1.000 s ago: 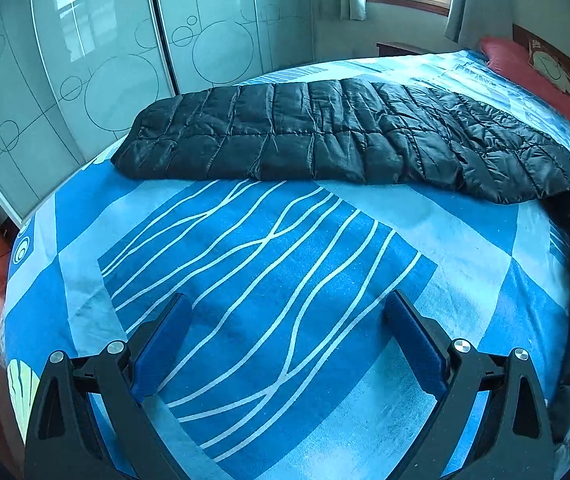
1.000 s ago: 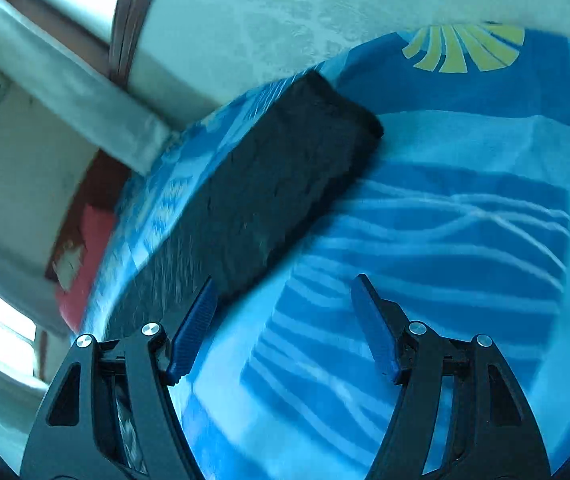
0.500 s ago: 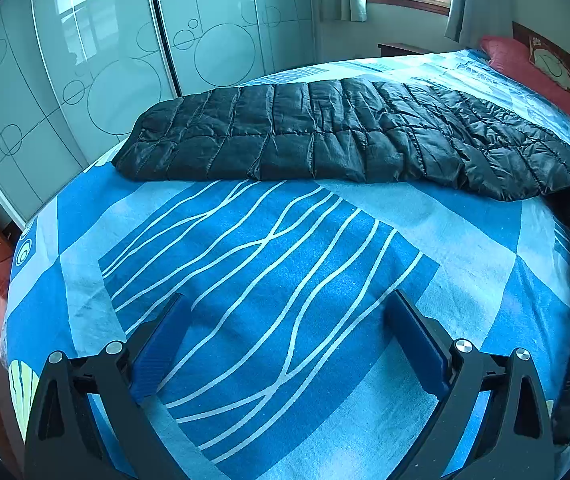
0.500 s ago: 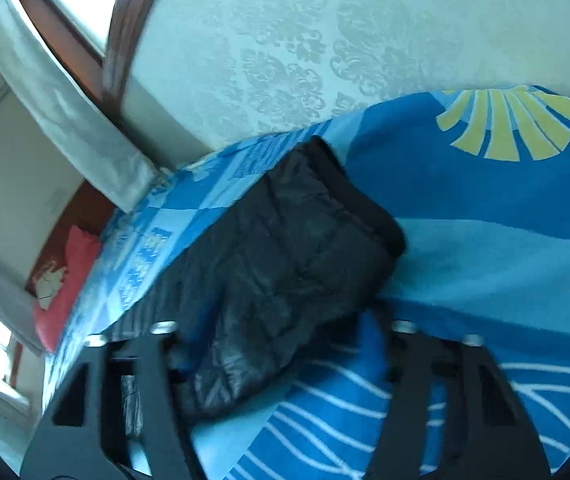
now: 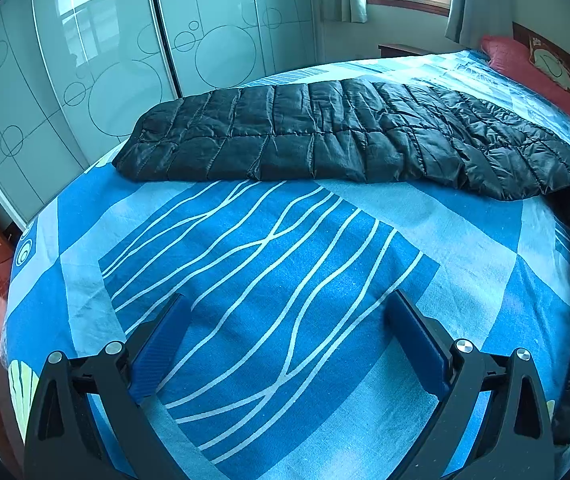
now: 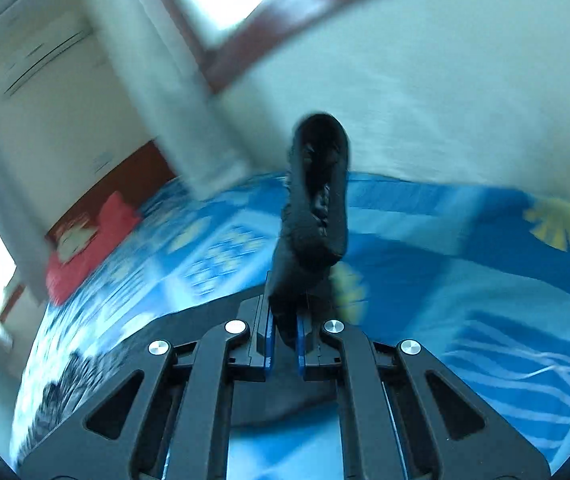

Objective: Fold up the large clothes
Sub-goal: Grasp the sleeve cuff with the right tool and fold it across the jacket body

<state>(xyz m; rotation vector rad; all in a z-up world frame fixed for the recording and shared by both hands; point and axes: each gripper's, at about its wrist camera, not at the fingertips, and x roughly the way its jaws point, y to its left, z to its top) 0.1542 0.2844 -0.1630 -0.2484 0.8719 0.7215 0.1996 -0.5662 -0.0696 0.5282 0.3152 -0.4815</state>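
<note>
Right tongs [image 6: 285, 344] clamp what looks like a jacket [image 5: 325, 136] sleeve, blurred; left tongs [image 5: 285, 336] gape above the bed [image 5: 269, 264].

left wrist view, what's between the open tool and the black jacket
Only bare blue bedsheet with white wavy lines lies between the left tool and the black jacket, in the left wrist view.

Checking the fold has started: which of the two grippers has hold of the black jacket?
The right gripper: its blue pads are clamped on the jacket. The left gripper is spread wide over bare bedsheet.
</note>
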